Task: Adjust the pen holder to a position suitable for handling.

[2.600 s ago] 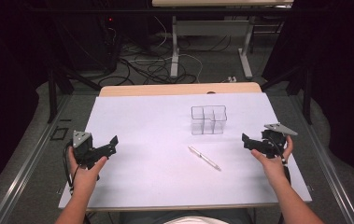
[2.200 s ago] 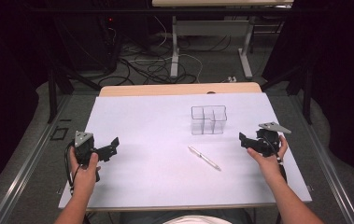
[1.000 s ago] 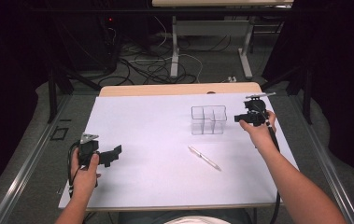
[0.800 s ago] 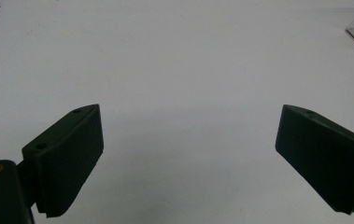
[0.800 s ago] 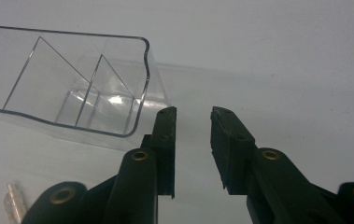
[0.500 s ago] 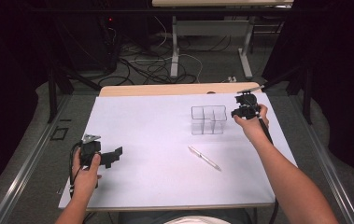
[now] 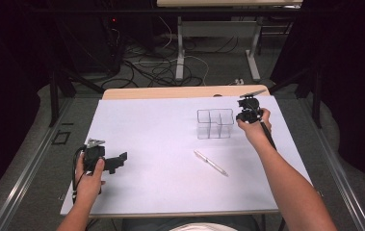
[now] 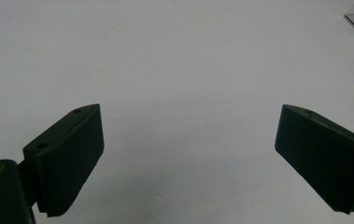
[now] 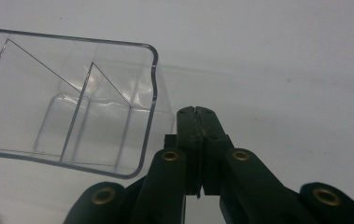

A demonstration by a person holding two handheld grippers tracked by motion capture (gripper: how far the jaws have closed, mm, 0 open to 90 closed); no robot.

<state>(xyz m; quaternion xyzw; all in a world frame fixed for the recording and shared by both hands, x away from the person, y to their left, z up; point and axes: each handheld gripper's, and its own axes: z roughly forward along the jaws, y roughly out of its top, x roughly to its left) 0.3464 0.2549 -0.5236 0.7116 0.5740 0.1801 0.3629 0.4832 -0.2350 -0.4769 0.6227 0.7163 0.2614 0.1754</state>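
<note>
My right gripper (image 9: 196,112), jaws pressed together, sits just beside the clear divided organizer (image 7: 215,123), whose wall blocks any push leftward. Bare white table (image 7: 161,125) lies open around my left gripper (image 8: 188,154); a pen (image 7: 210,162) lies mid-table, well apart from both.

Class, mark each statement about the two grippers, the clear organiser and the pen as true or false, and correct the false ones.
1. The right gripper is shut beside the clear organiser. True.
2. The pen stands inside the organiser. False: it lies on the white sheet, nearer the person than the organiser.
3. The left gripper is open. True.
4. The left gripper holds the pen. False: its fingers are empty.
5. The organiser has dividers inside. True.
</note>
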